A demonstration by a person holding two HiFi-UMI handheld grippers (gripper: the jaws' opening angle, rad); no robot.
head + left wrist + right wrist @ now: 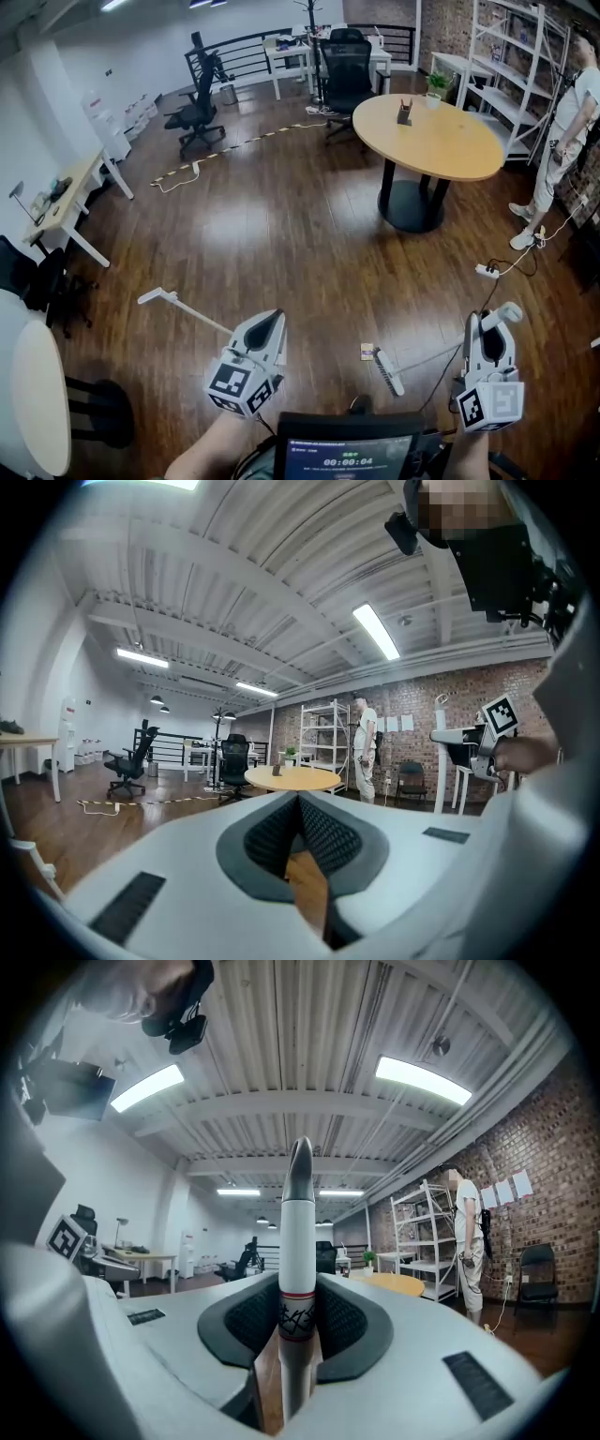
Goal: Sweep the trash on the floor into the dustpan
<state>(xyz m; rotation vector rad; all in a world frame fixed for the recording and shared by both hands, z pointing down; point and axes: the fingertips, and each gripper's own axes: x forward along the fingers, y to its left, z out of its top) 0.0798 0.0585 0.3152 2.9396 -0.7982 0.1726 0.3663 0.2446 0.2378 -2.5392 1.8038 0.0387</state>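
Observation:
My right gripper point(487, 328) point(300, 1288) is shut on the white broom handle point(298, 1232), which rises between the pads to a grey tip. The handle slants down to the left, to the broom head point(386, 371) on the wooden floor. A small scrap of trash point(367, 352) lies just left of the head. My left gripper point(269, 324) point(300, 808) has its jaws together with nothing seen between them. A white long handle point(183, 311) runs from the upper left and disappears behind this gripper; whatever is at its lower end is hidden.
A round wooden table point(441, 150) stands ahead on the right, and a person point(562, 131) stands by the shelves beyond it. A power strip point(487, 272) and its cables lie on the floor at right. Office chairs point(195, 112), a desk point(66, 202) and a round white table point(37, 398) line the left.

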